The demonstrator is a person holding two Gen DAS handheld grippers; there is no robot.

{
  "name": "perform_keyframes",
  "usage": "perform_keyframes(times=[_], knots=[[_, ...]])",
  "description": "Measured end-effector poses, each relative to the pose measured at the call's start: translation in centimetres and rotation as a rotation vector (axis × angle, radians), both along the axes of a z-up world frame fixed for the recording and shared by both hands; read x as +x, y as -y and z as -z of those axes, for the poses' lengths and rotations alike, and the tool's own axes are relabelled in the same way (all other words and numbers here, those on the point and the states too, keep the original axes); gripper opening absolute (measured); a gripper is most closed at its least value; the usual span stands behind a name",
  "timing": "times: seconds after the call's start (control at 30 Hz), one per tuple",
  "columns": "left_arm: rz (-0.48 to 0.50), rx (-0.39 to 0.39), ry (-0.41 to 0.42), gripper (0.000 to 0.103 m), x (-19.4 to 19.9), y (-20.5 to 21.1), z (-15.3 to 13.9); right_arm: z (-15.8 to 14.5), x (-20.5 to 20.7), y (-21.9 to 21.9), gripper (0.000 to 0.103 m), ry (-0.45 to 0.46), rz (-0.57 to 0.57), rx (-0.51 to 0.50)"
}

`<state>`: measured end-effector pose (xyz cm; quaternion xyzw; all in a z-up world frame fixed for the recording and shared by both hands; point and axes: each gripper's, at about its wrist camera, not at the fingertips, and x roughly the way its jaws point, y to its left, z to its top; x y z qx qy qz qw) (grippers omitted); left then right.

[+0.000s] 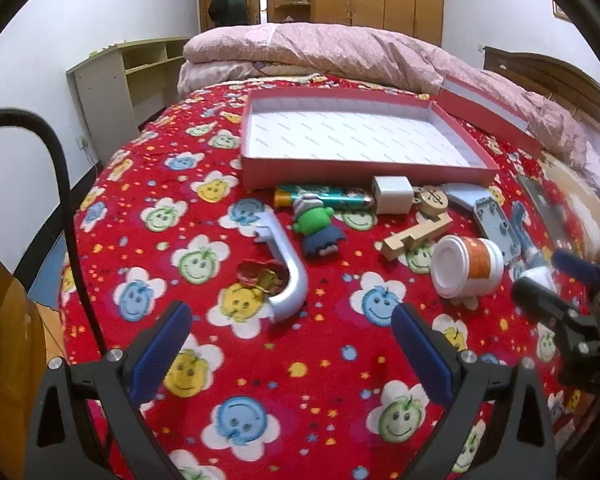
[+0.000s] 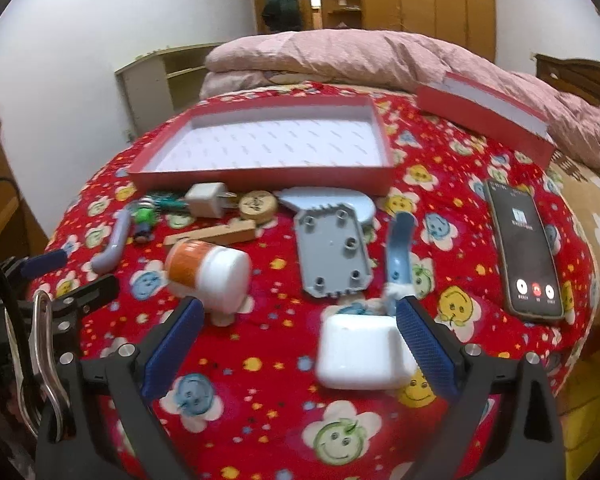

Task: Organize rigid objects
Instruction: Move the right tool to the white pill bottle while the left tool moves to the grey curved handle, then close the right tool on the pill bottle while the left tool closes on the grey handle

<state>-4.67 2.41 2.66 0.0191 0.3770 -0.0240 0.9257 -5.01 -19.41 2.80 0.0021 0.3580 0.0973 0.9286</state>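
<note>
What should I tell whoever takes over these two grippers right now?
Left gripper: open, empty, above the bedspread short of the silver handle.
Right gripper: open, empty, the white case lying between its fingers, not gripped.
Red box: nothing in it yet; lid off to its right.
Done: nothing packed.
Left: every small item, including the cup, grey plate and charger, still lies in front of the box.

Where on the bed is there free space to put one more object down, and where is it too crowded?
The red box is bare inside. The blanket between the left gripper and the silver handle is free. Crowded: the strip below the box's near wall, from charger to cup.
</note>
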Motion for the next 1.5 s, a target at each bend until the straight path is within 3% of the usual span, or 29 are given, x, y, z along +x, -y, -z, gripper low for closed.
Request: perform_keyframes(times=[0.2,0.53,0.87,1.13,1.2,1.3,1.5], knots=[[-0.02,0.003,0.0,0.102,-0.2,-1.2,-0.3,-0.6,-0.2,-1.3,0.099,-0.033,-0.065,0.045],[-0.045,-0.026,0.008,0.1,-0.2,-2.7,-0.3,0.0,0.9,-3.9,0.092,-0.069,-0.115,0.023],[-0.051,-0.056,0.003,0.088,0.9,-2.8,0.3,1.4,2.5,-5.1,0.08,-0.075,-0.109,-0.015],[-0.009,-0.095,-0.008,0.062,1.2,-1.7,0.7,2.2,3.3,-4.3,0.056,-0.05,-0.1,0.023],[0.015,-0.129,-0.027,0.049,1.6,-1.4,1.0,2.2,3.3,-3.8,0.056,-0.048,-0.096,0.047],[0.038,-0.163,-0.055,0.041,2.5,-0.6,1.3,2.1,3.2,-3.1,0.056,-0.04,-0.082,0.055],[0.093,-0.126,-0.043,0.036,3.1,1.2,1.3,2.2,2.6,-1.6,0.056,-0.042,-0.075,0.085]])
